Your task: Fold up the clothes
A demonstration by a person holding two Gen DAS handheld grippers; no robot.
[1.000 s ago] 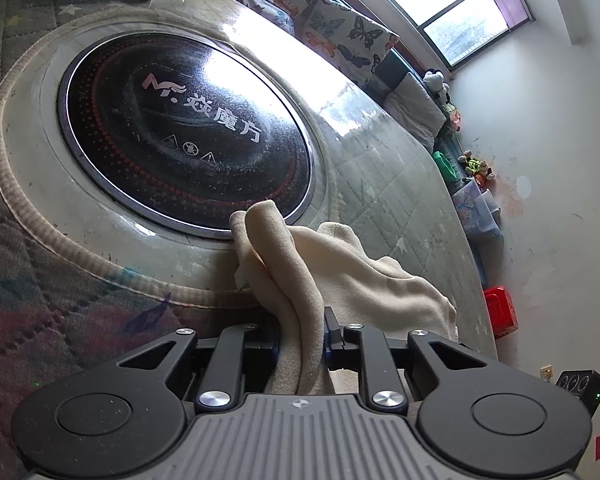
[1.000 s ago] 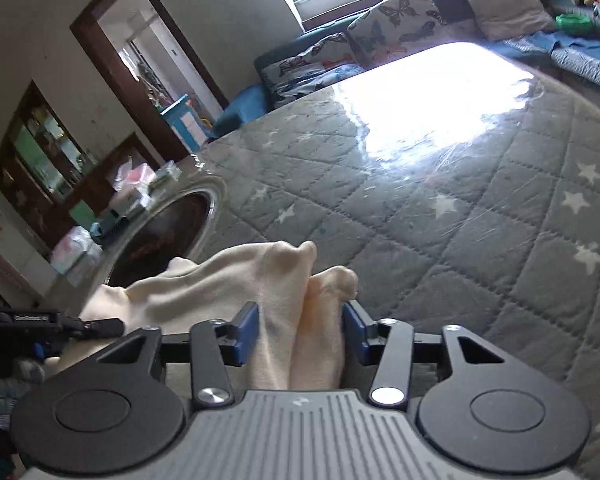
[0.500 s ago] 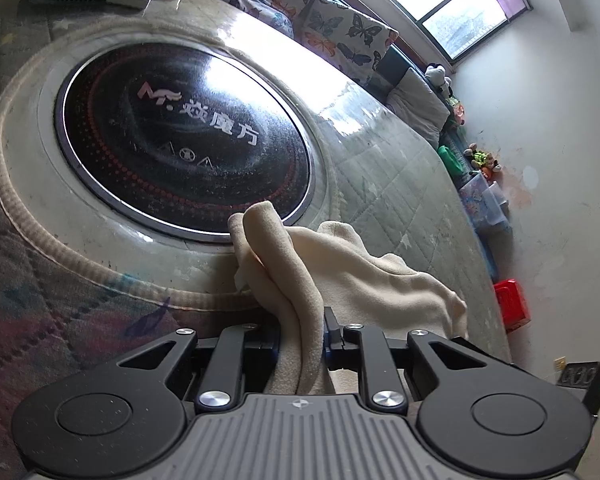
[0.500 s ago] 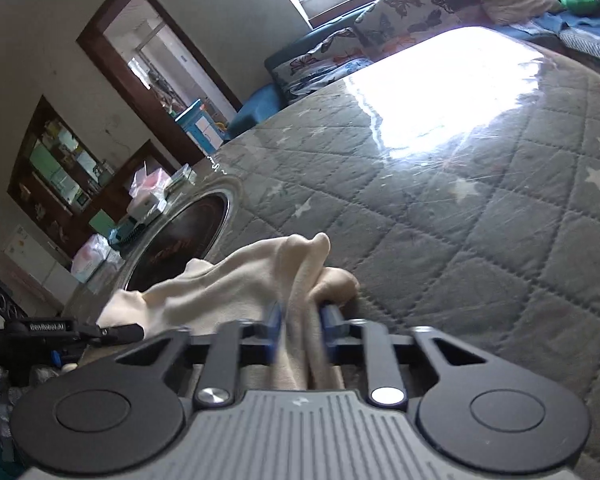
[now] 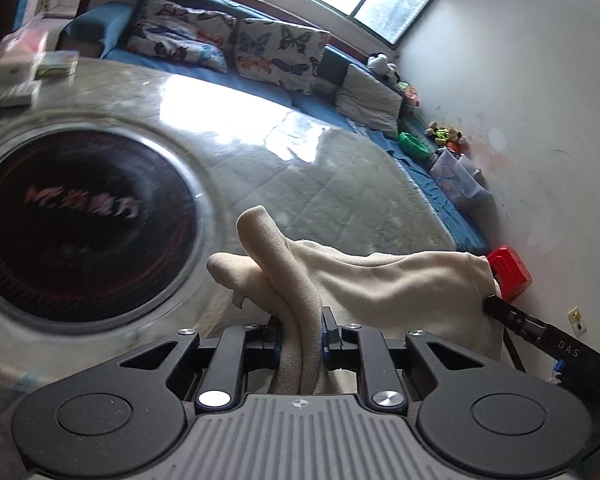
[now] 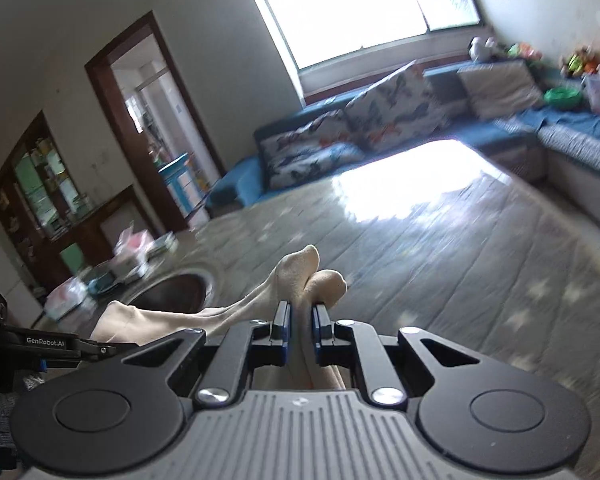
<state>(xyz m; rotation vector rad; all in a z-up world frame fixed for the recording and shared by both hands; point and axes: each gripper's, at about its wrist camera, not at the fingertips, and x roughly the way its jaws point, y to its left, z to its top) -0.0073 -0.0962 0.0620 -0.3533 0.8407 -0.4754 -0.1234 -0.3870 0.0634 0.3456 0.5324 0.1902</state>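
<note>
Quilted table (image 5: 340,184) padding is lying beneath a cream garment (image 5: 380,280) that is hanging stretched just beside the round black hob (image 5: 80,220). Left gripper (image 5: 300,328) and right gripper (image 6: 300,320) are each pinching one bunched end, fingers nearly closed on cloth, its long axis running between them.

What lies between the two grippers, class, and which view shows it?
The cream garment spans the stretch: the left gripper pinches one end, the right gripper the other. The left wrist view shows this best.
</note>
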